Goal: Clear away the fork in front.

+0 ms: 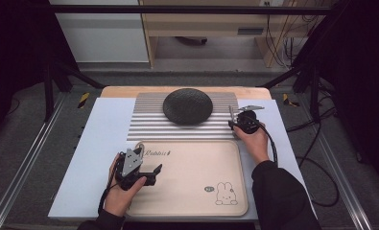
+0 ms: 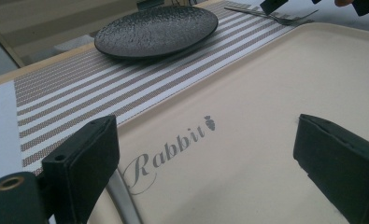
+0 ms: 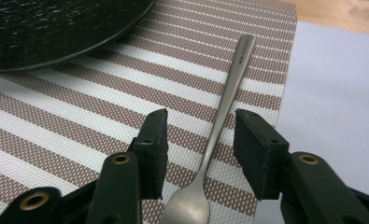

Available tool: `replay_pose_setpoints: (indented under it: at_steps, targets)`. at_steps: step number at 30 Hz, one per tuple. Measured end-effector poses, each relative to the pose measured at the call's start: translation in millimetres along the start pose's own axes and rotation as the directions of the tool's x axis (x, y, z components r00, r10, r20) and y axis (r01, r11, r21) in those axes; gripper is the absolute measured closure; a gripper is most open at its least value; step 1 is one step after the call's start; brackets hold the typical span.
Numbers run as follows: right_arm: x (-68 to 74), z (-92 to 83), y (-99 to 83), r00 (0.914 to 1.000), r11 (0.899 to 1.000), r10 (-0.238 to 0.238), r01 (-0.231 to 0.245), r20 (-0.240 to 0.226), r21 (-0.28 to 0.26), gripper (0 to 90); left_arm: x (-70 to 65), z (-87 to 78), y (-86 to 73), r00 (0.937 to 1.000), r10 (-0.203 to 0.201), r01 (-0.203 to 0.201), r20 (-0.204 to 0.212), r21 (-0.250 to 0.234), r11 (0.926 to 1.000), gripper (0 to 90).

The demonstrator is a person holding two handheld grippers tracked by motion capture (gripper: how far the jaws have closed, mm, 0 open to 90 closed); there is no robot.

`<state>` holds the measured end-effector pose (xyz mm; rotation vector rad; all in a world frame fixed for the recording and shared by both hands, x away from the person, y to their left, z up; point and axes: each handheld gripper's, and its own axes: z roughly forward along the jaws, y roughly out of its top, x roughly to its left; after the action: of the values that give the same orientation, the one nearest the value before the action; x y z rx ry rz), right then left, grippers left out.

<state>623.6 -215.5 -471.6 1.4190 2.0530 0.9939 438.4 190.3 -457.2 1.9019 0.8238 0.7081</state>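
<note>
- Right gripper (image 3: pixel 198 140): lowered over the striped placemat (image 1: pixel 148 122), jaws part-way parted and straddling the neck of the fork (image 3: pixel 222 116); pads not yet pressing on the metal, a gap visible on both sides.
- Left gripper (image 2: pixel 205 154): held over the beige tray (image 1: pixel 192 191), jaws spread wide, nothing between them.
- Fork: lying flat on the right end of the placemat, just beside the black plate (image 1: pixel 187 106), apart from it; handle pointing away from the right gripper, tines towards it.
- Handling, as judged: thin, stiff, light, smooth brushed metal; likely to slip or pivot in the pads if pinched off-centre. Lies low on the mat, so little to bite on.
- Best hold, as judged: across the narrow neck or lower handle, where the jaws now stand.
- Writing: "Rabbit" in script with a small carrot on the tray's far corner; a rabbit drawing (image 1: pixel 226 194) at its near right corner. Small stamp on the fork handle, too small to read.
</note>
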Motion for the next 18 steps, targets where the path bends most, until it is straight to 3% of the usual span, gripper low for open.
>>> replay_pose_setpoints:
  at_steps: [12,18]
  targets:
    - [-0.2,5.0,-3.4,1.0,1.0,-0.001,0.001,-0.003,0.013,66.5,0.6,0.0,-0.4,1.0,-0.003,0.003,-0.004,0.003,1.0,7.0]
    - [-0.3,6.8,-4.7,0.9998,1.0,-0.002,0.002,0.019,0.014,69.8,0.6,0.0,-0.3,1.0,-0.002,0.002,-0.004,0.003,1.0,7.1]
